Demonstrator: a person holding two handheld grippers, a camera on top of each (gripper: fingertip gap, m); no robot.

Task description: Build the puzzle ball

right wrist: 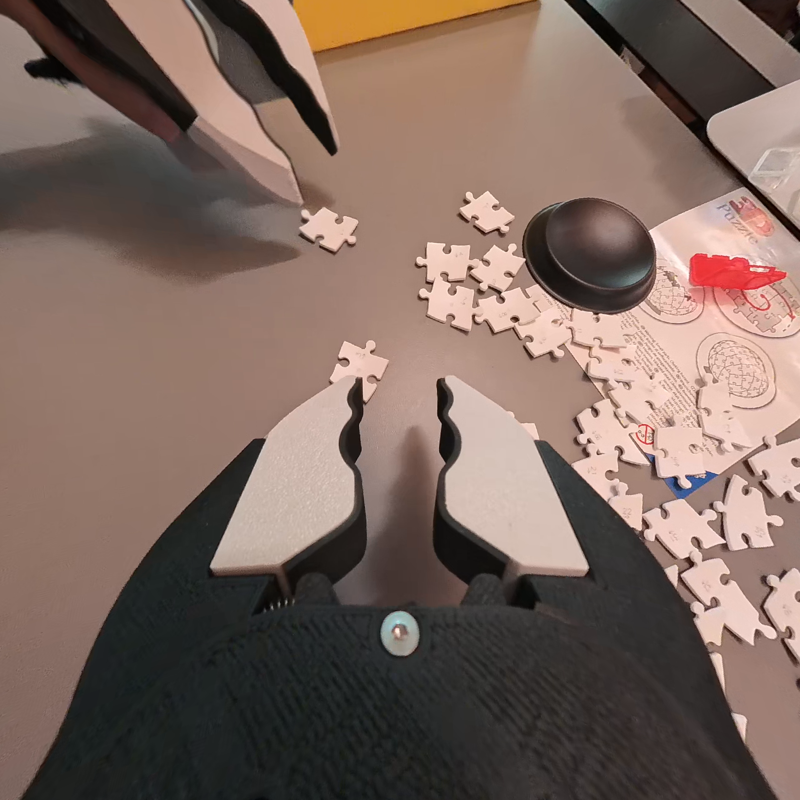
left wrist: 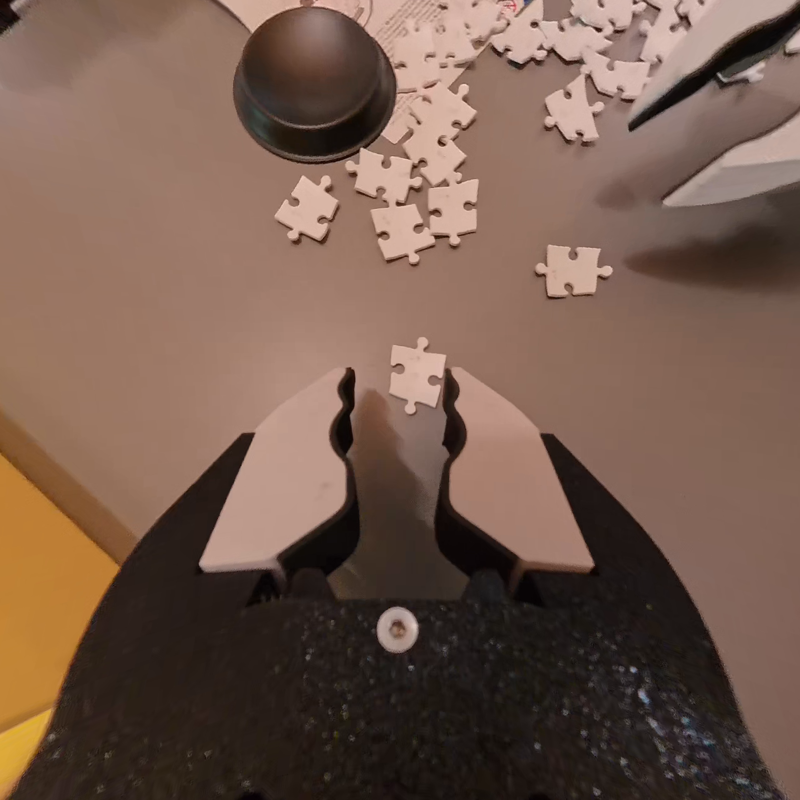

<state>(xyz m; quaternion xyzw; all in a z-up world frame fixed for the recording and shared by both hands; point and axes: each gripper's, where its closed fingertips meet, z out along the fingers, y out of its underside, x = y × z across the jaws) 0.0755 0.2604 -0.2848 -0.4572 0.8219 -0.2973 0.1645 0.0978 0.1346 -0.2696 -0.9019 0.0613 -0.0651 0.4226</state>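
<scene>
- Grey table (left wrist: 130, 259): everything sits on it, with a yellow box (right wrist: 411, 21) at one edge.
- Left gripper (left wrist: 399, 374): low over the table, jaws apart, holding nothing. 1 white puzzle piece (left wrist: 416, 376) lies flat between its fingertips, just beside the right-hand fingertip; cannot tell if it touches.
- Right gripper (right wrist: 398, 383): jaws apart, holding nothing. Its left fingertip overlaps the edge of another lone piece (right wrist: 361, 368); contact vs hovering not clear.
- Instruction sheet (right wrist: 714, 329): lies flat under part of the pile, with a red plastic part (right wrist: 731, 270) on top of it.
- Black domed stand (left wrist: 314, 84): dome up, resting partly on the sheet's edge, small cluster of pieces (left wrist: 415, 195) just beside it.
- Loose pieces (right wrist: 692, 498): all white side up, flat, none joined. Main pile spreads over and beyond the sheet, to the right gripper's right.
- No assembled ball section visible.
</scene>
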